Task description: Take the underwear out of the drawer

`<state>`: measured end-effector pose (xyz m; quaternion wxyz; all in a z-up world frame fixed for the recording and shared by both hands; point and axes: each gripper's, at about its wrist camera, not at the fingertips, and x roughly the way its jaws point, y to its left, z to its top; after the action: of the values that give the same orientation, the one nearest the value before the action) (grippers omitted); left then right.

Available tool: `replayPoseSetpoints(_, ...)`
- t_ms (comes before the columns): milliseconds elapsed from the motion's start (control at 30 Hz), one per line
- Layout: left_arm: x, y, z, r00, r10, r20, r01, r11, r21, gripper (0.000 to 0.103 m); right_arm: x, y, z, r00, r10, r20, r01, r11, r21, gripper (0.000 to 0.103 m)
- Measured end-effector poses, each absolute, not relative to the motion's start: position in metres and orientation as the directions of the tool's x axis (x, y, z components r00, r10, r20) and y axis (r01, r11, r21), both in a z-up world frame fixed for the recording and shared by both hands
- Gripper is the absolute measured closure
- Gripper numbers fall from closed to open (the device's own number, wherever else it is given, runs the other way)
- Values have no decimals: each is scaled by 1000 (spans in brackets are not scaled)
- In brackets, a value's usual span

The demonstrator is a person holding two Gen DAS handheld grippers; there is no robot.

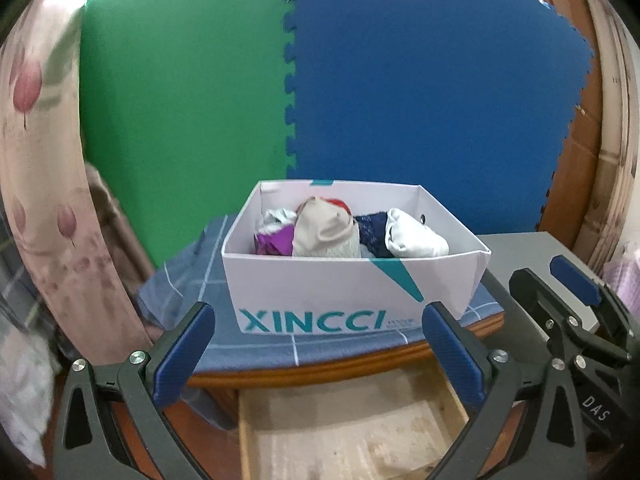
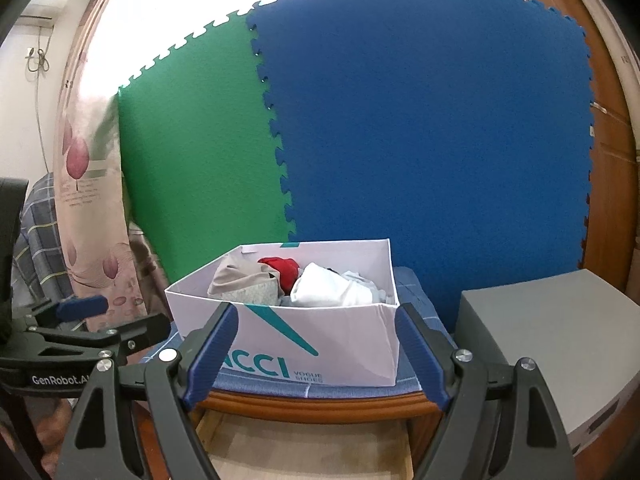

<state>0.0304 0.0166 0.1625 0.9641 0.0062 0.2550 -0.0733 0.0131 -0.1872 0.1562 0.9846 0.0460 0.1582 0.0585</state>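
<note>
A white XINCCI box (image 1: 344, 300) (image 2: 320, 344) stands on a blue checked cloth on a wooden stand. It holds rolled underwear: beige (image 1: 324, 228) (image 2: 244, 280), white (image 1: 412, 236) (image 2: 332, 288), navy (image 1: 372, 232), purple (image 1: 274, 242) and red (image 2: 280, 268). Below the stand an open wooden drawer (image 1: 352, 432) (image 2: 304, 444) shows a bare bottom. My left gripper (image 1: 320, 336) is open and empty in front of the box; it also shows in the right wrist view (image 2: 104, 320). My right gripper (image 2: 316, 340) is open and empty before the box; it also shows in the left wrist view (image 1: 560, 284).
A green and blue foam mat wall (image 1: 360, 80) (image 2: 400, 120) stands behind the box. A grey box (image 2: 552, 340) (image 1: 532, 252) sits to the right. A floral curtain (image 1: 36, 160) (image 2: 88, 200) hangs at the left.
</note>
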Motion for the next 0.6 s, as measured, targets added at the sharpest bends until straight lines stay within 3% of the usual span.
replayPoseSetpoints(133,33,21,152,852,-116,-511,106,993,-48,0,14,-187,153,944,96,-316,-65,992,108,20)
replayPoseSetpoints(300,36,21,142,847,-36,-531,48,999,7,0,16,-186,150,941,67,-331,-32,993,111,20)
replayPoseSetpoints(600,40,19,134,841,0,-541,32,998,50,0,15,-181,148,941,56,-334,-27,996,90,20)
